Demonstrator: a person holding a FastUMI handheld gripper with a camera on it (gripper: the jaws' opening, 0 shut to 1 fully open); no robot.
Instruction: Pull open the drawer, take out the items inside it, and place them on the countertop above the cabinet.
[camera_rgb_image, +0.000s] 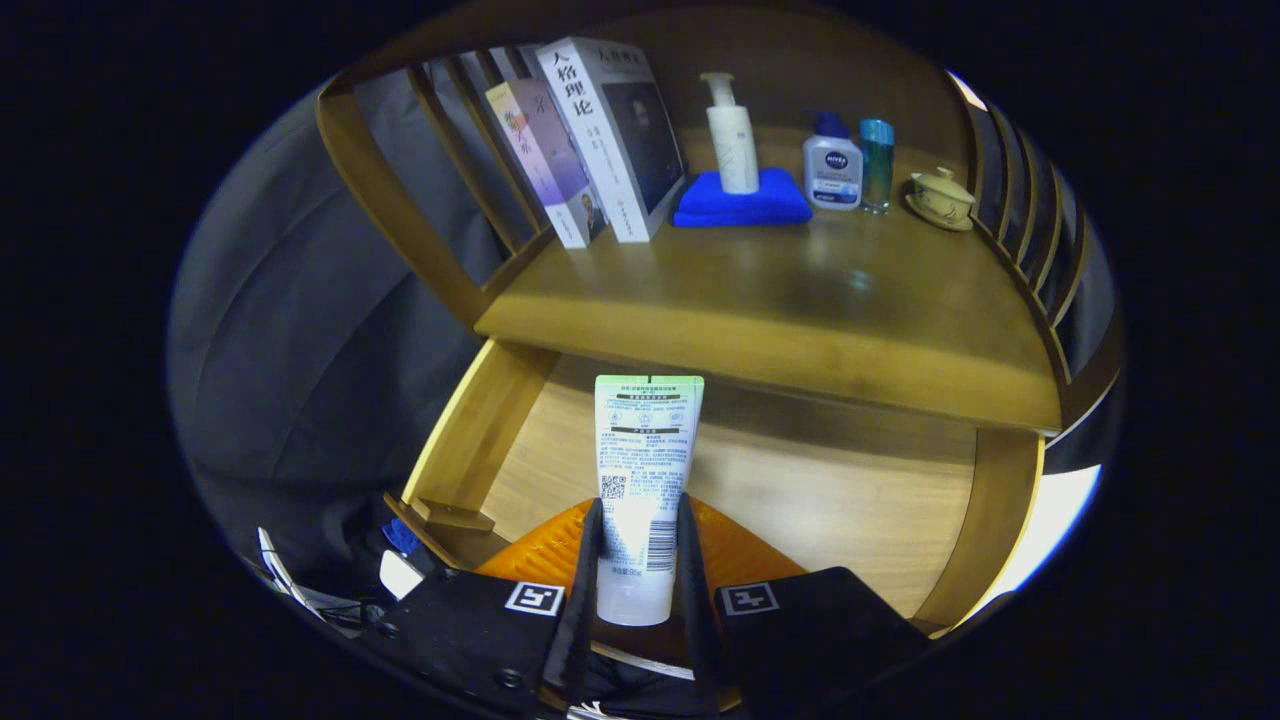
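A white tube (643, 470) with a green top edge and printed text stands upright between my fingers. My gripper (640, 520) is shut on the tube, both fingers pressing its sides. It hangs over the open wooden drawer (830, 500), whose pale floor lies below. An orange ridged object (740, 550) lies in the drawer just behind the fingers, partly hidden by them. The wooden countertop (780, 300) lies beyond and above the tube.
At the back of the countertop stand two leaning books (600, 140), a white pump bottle (732, 135) on a folded blue cloth (745, 205), a white bottle with a blue cap (832, 165), a teal bottle (877, 165) and a lidded cup on a saucer (942, 198). Slatted rails (1040, 240) flank both sides.
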